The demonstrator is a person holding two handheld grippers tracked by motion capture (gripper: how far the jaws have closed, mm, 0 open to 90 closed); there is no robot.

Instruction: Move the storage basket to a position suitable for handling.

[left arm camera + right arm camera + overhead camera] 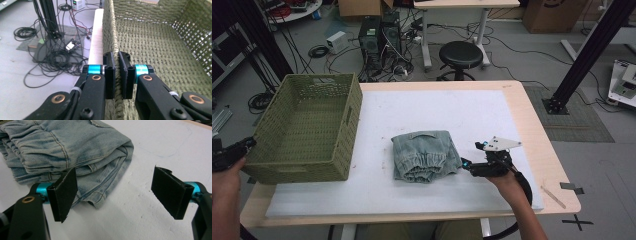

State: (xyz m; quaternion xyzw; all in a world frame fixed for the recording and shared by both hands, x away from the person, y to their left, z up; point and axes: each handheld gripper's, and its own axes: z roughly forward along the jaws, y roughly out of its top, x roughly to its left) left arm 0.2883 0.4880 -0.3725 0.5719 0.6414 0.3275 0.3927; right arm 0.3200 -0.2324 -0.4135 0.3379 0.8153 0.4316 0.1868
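A green woven basket [348, 131] stands on the left end of the table. My left gripper [234, 151] is at the basket's near left corner, and in the left gripper view it [117, 57] is shut on the rim of the basket wall [113, 30], with the empty inside to the right. A folded pair of light blue jeans [424, 152] lies mid-table. My right gripper [470, 165] rests just right of the jeans. It [115, 177] stands open; its left pad [63, 192] lies against the edge of the jeans [62, 147], and bare mat lies between the jaws.
A white mat [492, 115] covers the wooden table [532, 125]. Beyond the far edge are a black stool [460, 54], computer towers [379, 37] and loose cables on the floor. A black frame post [584, 55] rises at the right.
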